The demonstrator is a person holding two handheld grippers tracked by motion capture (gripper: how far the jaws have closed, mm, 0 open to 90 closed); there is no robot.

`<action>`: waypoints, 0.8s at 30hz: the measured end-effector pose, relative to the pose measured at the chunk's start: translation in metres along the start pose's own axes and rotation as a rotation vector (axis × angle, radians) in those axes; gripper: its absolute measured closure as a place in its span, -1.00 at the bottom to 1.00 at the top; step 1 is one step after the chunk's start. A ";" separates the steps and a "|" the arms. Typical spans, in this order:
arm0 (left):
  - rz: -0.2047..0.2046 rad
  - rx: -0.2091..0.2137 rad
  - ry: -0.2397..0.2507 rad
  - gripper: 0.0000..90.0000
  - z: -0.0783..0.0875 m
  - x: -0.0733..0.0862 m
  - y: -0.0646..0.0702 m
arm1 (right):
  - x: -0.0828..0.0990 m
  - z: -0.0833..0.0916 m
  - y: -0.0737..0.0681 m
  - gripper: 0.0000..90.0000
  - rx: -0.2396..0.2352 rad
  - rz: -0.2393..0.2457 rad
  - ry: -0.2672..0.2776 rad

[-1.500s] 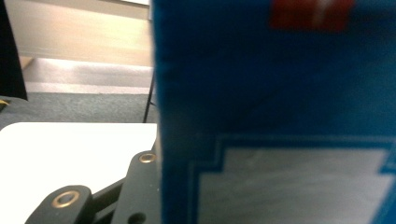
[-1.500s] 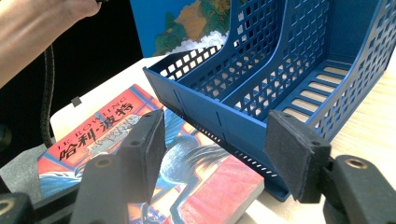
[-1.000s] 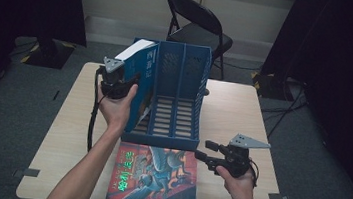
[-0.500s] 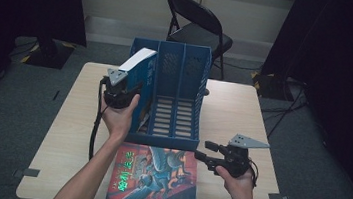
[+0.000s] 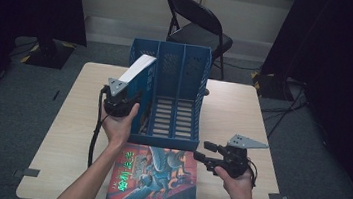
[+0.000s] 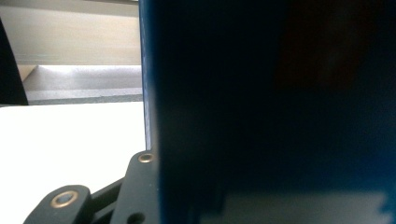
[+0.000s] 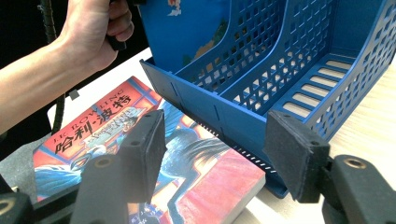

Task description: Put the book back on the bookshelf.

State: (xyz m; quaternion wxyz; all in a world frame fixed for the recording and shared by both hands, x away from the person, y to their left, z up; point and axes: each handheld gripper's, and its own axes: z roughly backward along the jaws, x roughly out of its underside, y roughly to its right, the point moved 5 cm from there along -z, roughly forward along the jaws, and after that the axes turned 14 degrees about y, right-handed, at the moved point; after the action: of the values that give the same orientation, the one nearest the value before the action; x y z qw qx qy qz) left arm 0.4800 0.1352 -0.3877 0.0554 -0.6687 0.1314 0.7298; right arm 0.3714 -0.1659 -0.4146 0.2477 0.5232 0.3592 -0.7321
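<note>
Left hand-held gripper (image 5: 126,94) clamps a book (image 5: 139,70) upright so it slots into the file rack's (image 5: 170,140) left bay; right hand-held gripper (image 5: 202,151) open, idle beside flat book (image 5: 155,176) on tabletop (image 5: 72,133)

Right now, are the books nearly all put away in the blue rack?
About halfway. The left gripper holds one book, tilted, going into the left slot of the blue file rack. The other book lies flat on the table, untouched. The right gripper is open beside it.
</note>
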 end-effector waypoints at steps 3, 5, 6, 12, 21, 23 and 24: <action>0.025 -0.002 -0.019 0.35 0.006 0.001 -0.003 | 0.000 0.000 0.000 -0.15 0.001 -0.001 0.001; 0.018 0.002 -0.019 0.34 0.010 0.003 -0.005 | 0.000 0.000 -0.001 -0.16 -0.001 0.001 0.001; 0.021 0.005 -0.020 0.34 0.013 0.003 -0.006 | 0.000 0.000 -0.001 -0.16 -0.001 0.001 0.001; 0.006 0.024 -0.035 0.29 0.026 0.004 -0.006 | 0.002 -0.002 -0.003 -0.16 -0.007 0.003 -0.008; 0.015 0.051 -0.044 0.31 0.032 0.001 -0.007 | 0.001 -0.003 -0.003 -0.15 -0.005 0.000 -0.007; 0.024 0.052 -0.043 0.31 0.032 0.001 -0.006 | 0.001 -0.003 -0.002 -0.15 -0.003 -0.001 -0.006; 0.025 0.054 -0.039 0.31 0.033 0.001 -0.005 | 0.001 -0.003 -0.002 -0.15 -0.002 0.000 -0.006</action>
State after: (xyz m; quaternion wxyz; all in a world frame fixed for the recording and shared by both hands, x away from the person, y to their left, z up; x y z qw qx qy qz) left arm 0.4499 0.1485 -0.3871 0.0670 -0.6509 0.1582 0.7395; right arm 0.3711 -0.1627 -0.4157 0.2493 0.5207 0.3594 -0.7332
